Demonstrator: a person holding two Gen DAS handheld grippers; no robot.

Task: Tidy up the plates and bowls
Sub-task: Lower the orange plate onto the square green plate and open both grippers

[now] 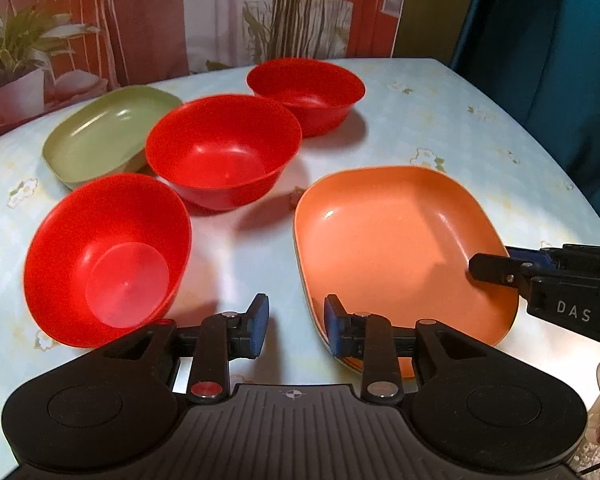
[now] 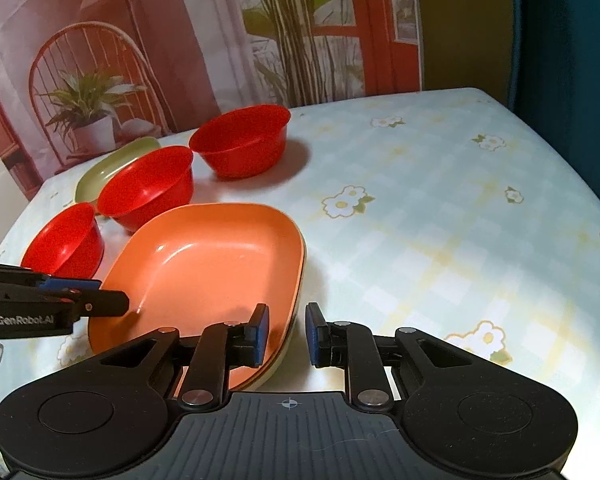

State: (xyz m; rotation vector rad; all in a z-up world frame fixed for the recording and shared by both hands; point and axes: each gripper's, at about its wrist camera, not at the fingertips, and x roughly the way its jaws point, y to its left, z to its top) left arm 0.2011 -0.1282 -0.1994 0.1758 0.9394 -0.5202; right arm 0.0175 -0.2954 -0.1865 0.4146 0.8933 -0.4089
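Two hand-held grippers are hovering at the orange plate (image 1: 396,248), both with pads apart and clamping nothing. The left hand-held gripper (image 1: 296,326) is straddling the plate's near-left rim without pressing it; the right hand-held gripper (image 2: 287,334) is standing likewise over the opposite rim. The orange plate is lying on top of another pale plate on the table (image 2: 440,220). Three red bowls (image 1: 108,256) (image 1: 224,152) (image 1: 306,94) are sitting in a row left of it, with a green plate (image 1: 100,136) behind them. A pale checked cloth with daisies is covering the table; a printed backdrop (image 2: 180,40) showing plants and a chair is hanging behind. "DAS" and "GenRobot.AI" are showing on the tools.
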